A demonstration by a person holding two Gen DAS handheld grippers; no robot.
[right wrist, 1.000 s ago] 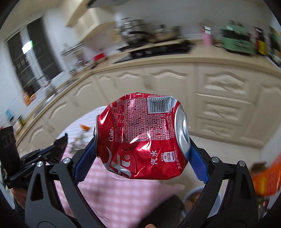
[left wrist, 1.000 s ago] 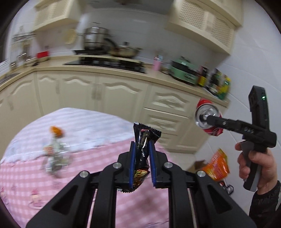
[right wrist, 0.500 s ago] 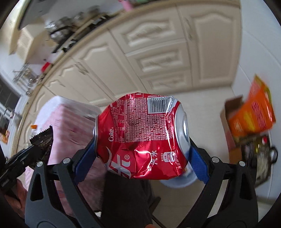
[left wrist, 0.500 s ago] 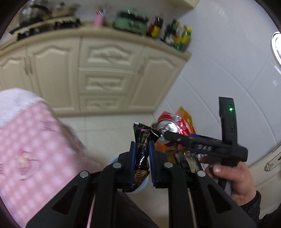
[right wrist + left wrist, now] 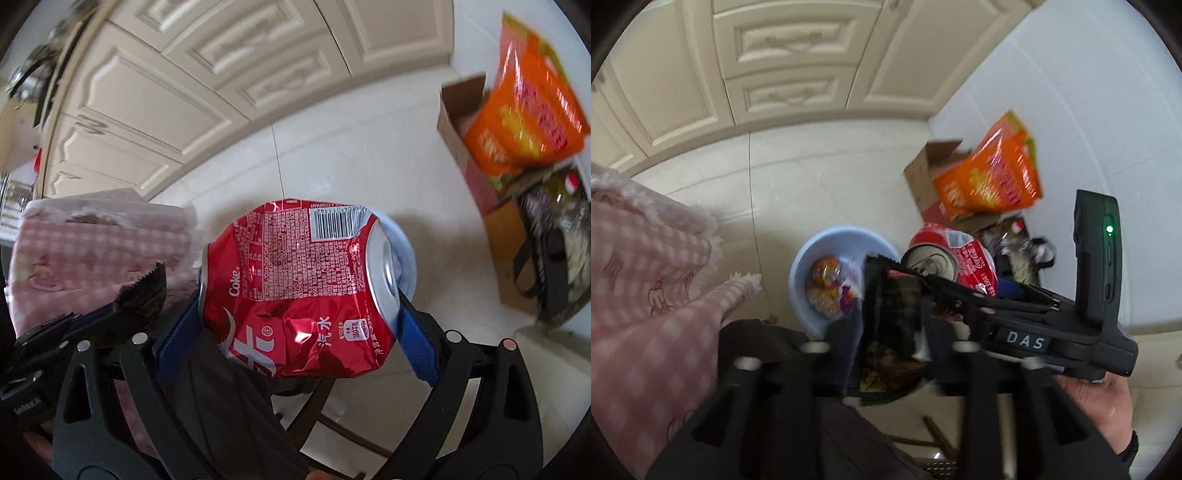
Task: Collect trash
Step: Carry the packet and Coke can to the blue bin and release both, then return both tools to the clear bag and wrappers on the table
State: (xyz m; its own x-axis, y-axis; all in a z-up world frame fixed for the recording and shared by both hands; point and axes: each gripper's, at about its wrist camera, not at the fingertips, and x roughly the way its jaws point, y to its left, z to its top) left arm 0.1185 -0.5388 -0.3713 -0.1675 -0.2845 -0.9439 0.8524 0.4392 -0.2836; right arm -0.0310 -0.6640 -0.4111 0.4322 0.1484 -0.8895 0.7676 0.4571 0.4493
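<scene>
As both hands swing down from the table to the blue bin [image 5: 809,258], the left gripper [image 5: 890,314] is opening around its dark snack wrapper [image 5: 894,306]. The right gripper [image 5: 299,295] still clamps the crushed Coke can [image 5: 295,288], next to drop.

"Coke" on crushed red can [image 5: 295,291], "DAS" on right tongs [image 5: 1025,339]

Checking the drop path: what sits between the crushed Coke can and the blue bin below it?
Nothing: in the right wrist view, the can overlaps the bin's rim directly.

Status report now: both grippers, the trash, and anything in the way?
Left gripper opening, dark wrapper between its fingers. Right gripper shut on crushed can. Both above blue bin; nothing blocks it.
</scene>
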